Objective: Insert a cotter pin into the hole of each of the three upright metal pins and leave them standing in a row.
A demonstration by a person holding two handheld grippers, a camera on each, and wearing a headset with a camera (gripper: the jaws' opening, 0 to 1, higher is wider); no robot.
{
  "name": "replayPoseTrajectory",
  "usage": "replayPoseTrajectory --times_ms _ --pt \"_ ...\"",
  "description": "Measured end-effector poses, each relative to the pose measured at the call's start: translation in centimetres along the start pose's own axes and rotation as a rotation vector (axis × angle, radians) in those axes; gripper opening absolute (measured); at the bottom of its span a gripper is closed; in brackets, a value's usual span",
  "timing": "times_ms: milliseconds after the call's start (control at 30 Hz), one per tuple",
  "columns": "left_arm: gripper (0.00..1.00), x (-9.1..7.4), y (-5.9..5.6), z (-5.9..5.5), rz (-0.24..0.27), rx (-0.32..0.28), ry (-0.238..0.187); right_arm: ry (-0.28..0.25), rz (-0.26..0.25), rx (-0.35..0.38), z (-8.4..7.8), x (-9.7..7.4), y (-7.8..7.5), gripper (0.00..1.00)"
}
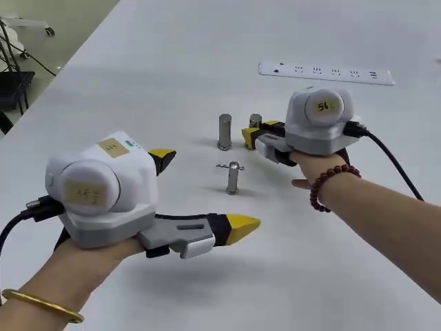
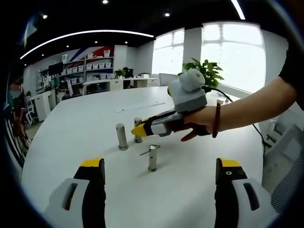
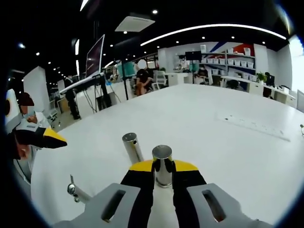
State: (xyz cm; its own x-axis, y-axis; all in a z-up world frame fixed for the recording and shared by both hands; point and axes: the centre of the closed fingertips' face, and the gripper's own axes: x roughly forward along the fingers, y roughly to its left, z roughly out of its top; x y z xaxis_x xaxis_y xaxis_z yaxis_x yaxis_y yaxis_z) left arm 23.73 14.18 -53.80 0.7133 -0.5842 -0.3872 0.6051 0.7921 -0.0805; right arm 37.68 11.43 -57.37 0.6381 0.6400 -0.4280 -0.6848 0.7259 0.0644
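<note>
At near left above the white table (image 1: 138, 62), left gripper (image 1: 210, 188) spread wide, holding nothing. Centre: bare metal pin (image 1: 224, 131) upright; nearer, second pin (image 1: 233, 177) upright with cotter pin (image 1: 224, 166) through its hole. Farther right, right gripper (image 1: 249, 134) clamped on third pin (image 1: 255, 121), upright just beside the bare one.

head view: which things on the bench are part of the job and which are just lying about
Job:
- near metal pin, cotter pin through it
- bare metal pin
- held metal pin, in right gripper

Lying about:
- power strip
</note>
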Motion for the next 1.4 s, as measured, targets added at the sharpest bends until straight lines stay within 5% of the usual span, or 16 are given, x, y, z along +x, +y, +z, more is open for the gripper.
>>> replayPoseTrajectory --times_ms 400,700,1000,1400 --pt "0.96 -0.1 0.0 0.3 -0.004 0.008 -0.01 0.01 -0.047 -0.019 -0.7 -1.4 -0.7 0.08" --pt "0.96 -0.3 -0.1 0.7 -0.008 0.01 -0.025 0.014 -0.088 -0.029 -1.9 -4.5 -1.3 0.08" --pt "0.94 -0.2 -0.6 0.9 -0.024 0.003 -0.028 0.02 -0.116 -0.012 -3.2 -8.0 -0.5 0.08" --pt "0.92 -0.5 -0.5 1.3 -0.01 0.028 -0.04 0.021 -0.112 0.025 -4.6 -10.5 1.7 0.08"
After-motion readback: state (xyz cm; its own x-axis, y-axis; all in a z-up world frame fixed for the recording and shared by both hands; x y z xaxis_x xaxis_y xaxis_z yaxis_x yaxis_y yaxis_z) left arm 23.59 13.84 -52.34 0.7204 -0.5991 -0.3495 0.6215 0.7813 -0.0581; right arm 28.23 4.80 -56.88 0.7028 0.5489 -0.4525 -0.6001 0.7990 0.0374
